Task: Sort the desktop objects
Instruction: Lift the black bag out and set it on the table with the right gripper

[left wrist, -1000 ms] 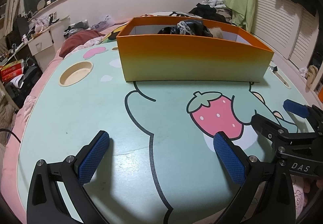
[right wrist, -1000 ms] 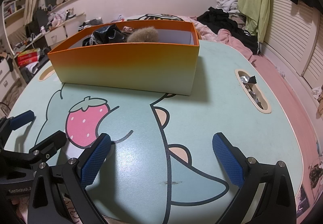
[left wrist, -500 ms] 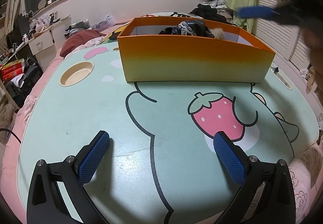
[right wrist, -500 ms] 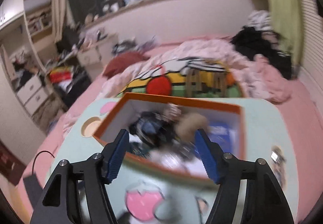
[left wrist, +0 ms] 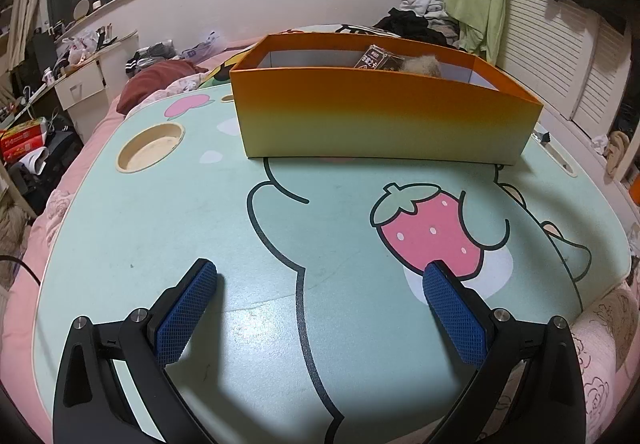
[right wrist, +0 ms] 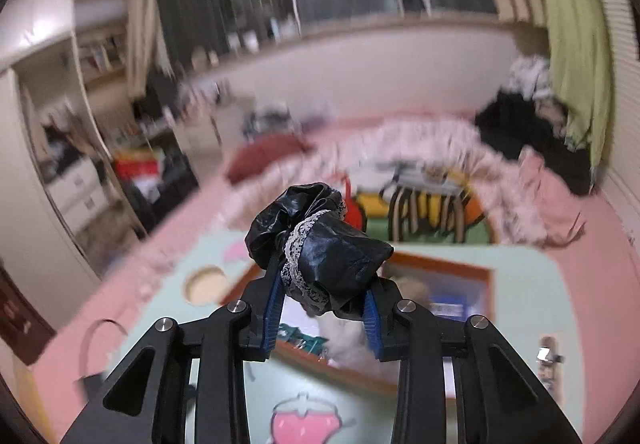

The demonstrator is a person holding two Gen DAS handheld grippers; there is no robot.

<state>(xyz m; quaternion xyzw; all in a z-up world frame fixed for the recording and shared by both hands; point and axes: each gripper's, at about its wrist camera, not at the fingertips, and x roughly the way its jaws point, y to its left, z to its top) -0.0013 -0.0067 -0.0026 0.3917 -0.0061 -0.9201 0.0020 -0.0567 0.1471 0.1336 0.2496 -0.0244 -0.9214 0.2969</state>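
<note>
— Two blue pads on the left tool, well apart, nothing between them; it hangs over the mint cartoon surface. Beyond sits the orange box, a small dark carton and something furry inside.

— And the right view?

— Right tool: its jaws have just been closing and are clamped on a black satin scrunchie with white lace, held above the box.
</note>
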